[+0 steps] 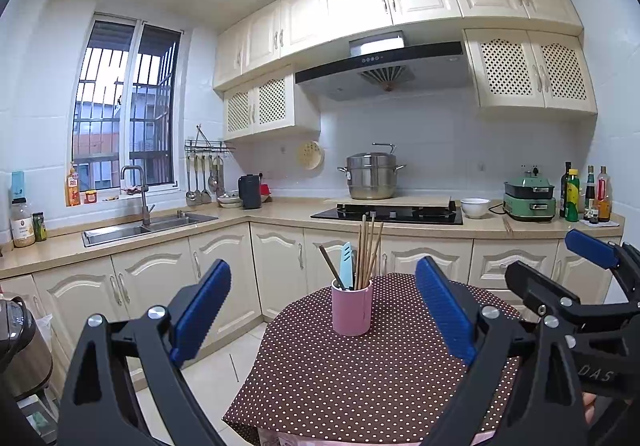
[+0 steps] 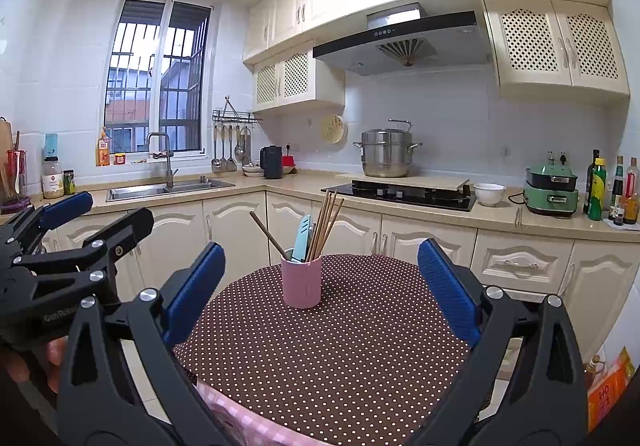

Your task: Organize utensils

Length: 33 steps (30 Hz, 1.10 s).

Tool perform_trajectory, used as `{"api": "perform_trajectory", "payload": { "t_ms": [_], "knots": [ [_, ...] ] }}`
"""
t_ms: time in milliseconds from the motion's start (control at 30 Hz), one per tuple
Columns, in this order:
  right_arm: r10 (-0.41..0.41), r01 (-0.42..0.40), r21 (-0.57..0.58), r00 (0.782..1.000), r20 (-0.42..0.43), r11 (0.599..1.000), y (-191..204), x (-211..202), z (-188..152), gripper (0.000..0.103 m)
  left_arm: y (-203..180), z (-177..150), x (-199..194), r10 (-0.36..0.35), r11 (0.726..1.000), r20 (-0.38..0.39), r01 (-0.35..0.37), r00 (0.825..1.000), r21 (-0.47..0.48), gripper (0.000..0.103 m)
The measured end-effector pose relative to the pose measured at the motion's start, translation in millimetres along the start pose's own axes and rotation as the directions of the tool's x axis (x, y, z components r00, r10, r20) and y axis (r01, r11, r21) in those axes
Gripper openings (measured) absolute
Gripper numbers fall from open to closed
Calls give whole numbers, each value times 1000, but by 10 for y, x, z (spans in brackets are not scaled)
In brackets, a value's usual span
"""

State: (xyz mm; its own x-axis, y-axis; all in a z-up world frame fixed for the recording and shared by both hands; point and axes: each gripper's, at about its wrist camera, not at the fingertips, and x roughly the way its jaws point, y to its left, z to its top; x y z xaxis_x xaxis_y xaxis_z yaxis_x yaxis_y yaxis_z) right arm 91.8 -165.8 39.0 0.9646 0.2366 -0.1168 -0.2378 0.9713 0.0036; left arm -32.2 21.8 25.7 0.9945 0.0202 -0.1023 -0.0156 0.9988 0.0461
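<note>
A pink cup (image 1: 352, 306) stands on a round table with a brown polka-dot cloth (image 1: 360, 378). It holds several wooden chopsticks (image 1: 369, 250), a light-blue knife (image 1: 346, 262) and a dark-handled utensil (image 1: 331, 266). My left gripper (image 1: 323, 310) is open and empty, held above the table's near side with the cup between its fingers in view. My right gripper (image 2: 321, 292) is open and empty beside it; the cup (image 2: 301, 282) shows there with the chopsticks (image 2: 326, 224) and the knife (image 2: 302, 238). Each gripper appears at the edge of the other's view.
Kitchen counters run behind the table, with a sink (image 1: 148, 226), a gas hob (image 1: 388, 213) bearing a steel pot (image 1: 371, 175), a white bowl (image 1: 475, 207), a green appliance (image 1: 529, 197) and bottles (image 1: 584, 193). Ladles hang on a wall rack (image 1: 204, 177). An appliance (image 1: 20, 346) stands at the left.
</note>
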Motion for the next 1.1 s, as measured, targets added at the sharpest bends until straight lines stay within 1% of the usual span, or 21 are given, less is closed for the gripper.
{"api": "perform_trajectory", "payload": {
  "t_ms": [533,1100],
  "knots": [
    [12,-12,12,1000,-26,1000,-56,143,-49,95,34,-69,100,-3,1000,-8,3,1000,8,92],
    [6,-5,13,998,-60,1000,-87,362,-110,95,17,-127,369,-4,1000,-24,4,1000,11,92]
  ]
}}
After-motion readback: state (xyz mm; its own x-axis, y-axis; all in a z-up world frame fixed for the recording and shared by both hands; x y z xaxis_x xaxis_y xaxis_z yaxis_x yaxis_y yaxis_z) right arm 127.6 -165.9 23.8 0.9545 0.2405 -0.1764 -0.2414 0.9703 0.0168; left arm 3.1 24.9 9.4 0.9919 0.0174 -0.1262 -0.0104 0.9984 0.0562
